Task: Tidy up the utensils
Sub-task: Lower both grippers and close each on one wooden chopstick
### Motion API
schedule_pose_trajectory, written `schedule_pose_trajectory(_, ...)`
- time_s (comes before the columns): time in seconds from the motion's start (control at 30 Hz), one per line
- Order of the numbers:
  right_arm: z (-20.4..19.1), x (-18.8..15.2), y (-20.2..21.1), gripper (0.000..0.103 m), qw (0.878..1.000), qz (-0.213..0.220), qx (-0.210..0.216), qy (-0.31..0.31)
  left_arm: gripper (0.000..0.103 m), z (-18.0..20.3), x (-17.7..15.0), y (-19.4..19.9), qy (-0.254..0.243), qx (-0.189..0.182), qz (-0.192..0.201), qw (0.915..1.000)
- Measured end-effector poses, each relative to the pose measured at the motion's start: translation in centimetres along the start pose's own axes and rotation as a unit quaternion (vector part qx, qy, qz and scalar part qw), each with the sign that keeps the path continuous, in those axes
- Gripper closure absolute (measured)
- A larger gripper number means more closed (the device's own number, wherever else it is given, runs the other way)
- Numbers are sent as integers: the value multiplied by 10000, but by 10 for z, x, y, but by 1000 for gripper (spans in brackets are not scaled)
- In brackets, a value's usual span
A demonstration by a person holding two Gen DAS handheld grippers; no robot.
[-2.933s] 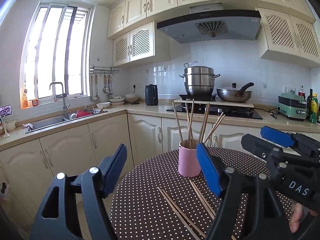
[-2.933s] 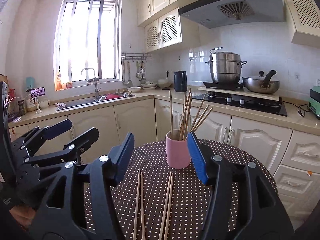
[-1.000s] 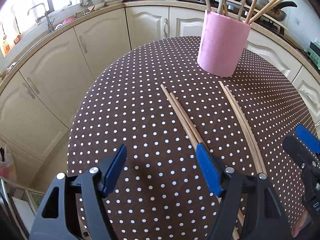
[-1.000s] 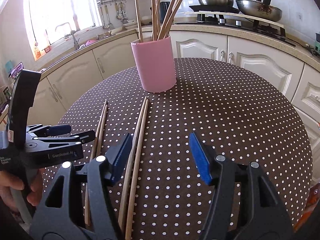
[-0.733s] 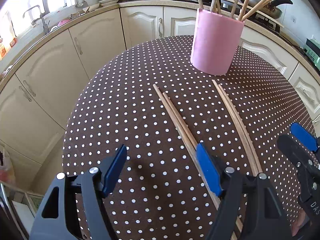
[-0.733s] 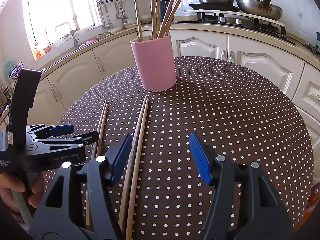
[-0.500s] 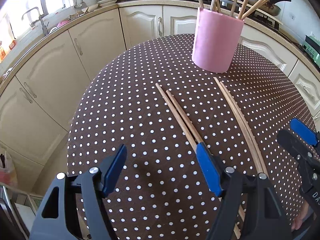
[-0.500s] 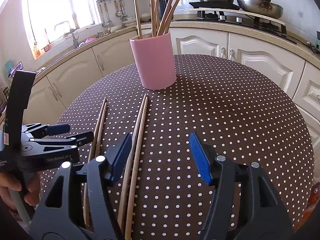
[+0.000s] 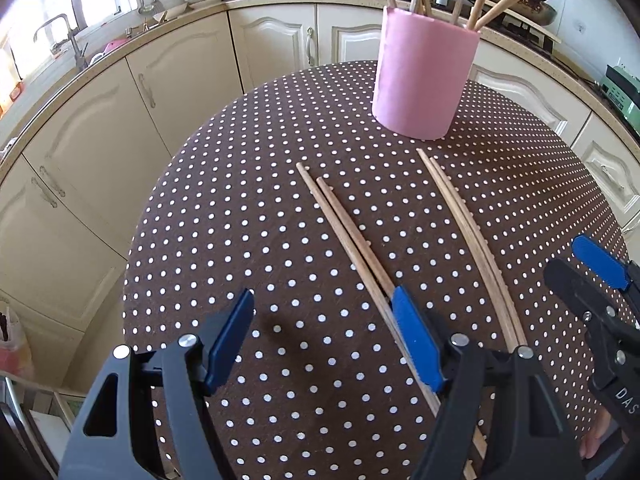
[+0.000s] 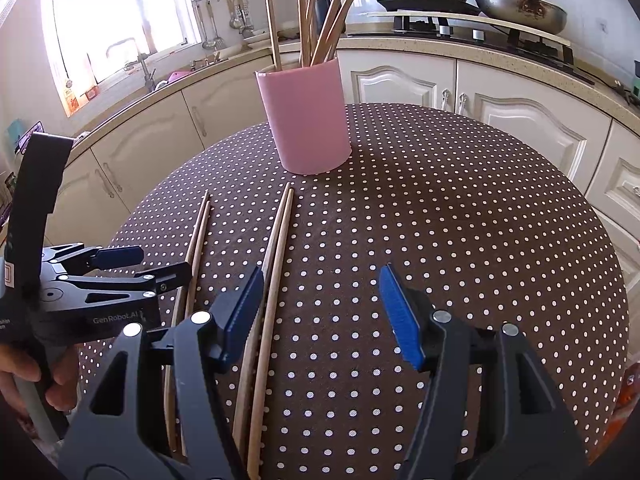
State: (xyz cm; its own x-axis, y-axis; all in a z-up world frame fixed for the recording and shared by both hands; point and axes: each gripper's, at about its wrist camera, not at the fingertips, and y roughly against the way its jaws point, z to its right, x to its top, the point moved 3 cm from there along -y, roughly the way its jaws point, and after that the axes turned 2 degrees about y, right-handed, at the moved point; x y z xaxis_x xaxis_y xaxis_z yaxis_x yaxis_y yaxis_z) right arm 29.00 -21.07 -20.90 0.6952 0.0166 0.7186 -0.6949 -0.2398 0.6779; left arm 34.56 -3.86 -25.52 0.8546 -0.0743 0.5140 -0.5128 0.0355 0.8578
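A pink cup (image 9: 424, 80) (image 10: 308, 116) with several chopsticks upright in it stands at the far side of the round dotted table (image 9: 240, 220) (image 10: 460, 220). Two pairs of wooden chopsticks lie flat before it. My left gripper (image 9: 322, 304) (image 10: 160, 263) hovers open over the left pair (image 9: 348, 236) (image 10: 196, 240), whose near ends run under its right finger; nothing sits between the pads. My right gripper (image 10: 322, 280) (image 9: 592, 268) is open beside the right pair (image 10: 276, 248) (image 9: 464, 220), which passes along its left finger.
Cream cabinets (image 9: 100, 132) and a counter curve behind the table, with a sink (image 9: 72, 44) at the left and a stove with pans (image 10: 520, 4) at the back right. The table edge drops off close on the left. A hand (image 10: 24, 376) holds the left gripper.
Since the earliest frames both grippers have tipped down and come in low over the loose chopsticks. Over the last second they hold nearly still, with the jaws as wide as before.
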Motion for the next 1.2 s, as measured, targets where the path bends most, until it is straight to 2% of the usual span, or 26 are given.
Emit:
schedule_pose_trajectory(0.2, -1, 1, -2, 43, 10000, -47, 30, 24, 32, 3, 2, 0, -54, 110, -42, 9999)
schedule_pose_trajectory(0.4, -7, 1, -7, 43, 9997, -195, 74, 162, 32, -10, 0, -2, 142, -214, -149, 9996)
schedule_pose_trajectory(0.53, -12, 2, -16, 43, 9987, -385, 86, 316, 32, -5, 4, -8, -135, -9, -149, 9998)
schedule_pose_trajectory(0.7, -17, 9, -27, 43, 9965, -641, 165, 520, 33, -4, 12, -11, -195, -97, -164, 9996)
schedule_pose_trajectory(0.9, -21, 17, -44, 44, 9923, -1000, 102, 727, 55, -5, 20, -14, -387, -236, -67, 9990)
schedule_pose_trajectory(1.0, -23, 18, -51, 49, 9898, -1177, 67, 800, 62, -5, 17, -12, -415, -257, -39, 9988)
schedule_pose_trajectory(1.07, -25, 19, -54, 52, 9888, -1241, 54, 828, 75, -2, 16, -12, -404, -261, -28, 9988)
schedule_pose_trajectory(1.1, -26, 20, -55, 53, 9881, -1270, 21, 866, 79, 0, 17, -12, -454, -308, -27, 9985)
schedule_pose_trajectory(1.2, -30, 25, -61, 61, 9845, -1458, 14, 977, 84, 2, 15, -11, -536, -345, -41, 9980)
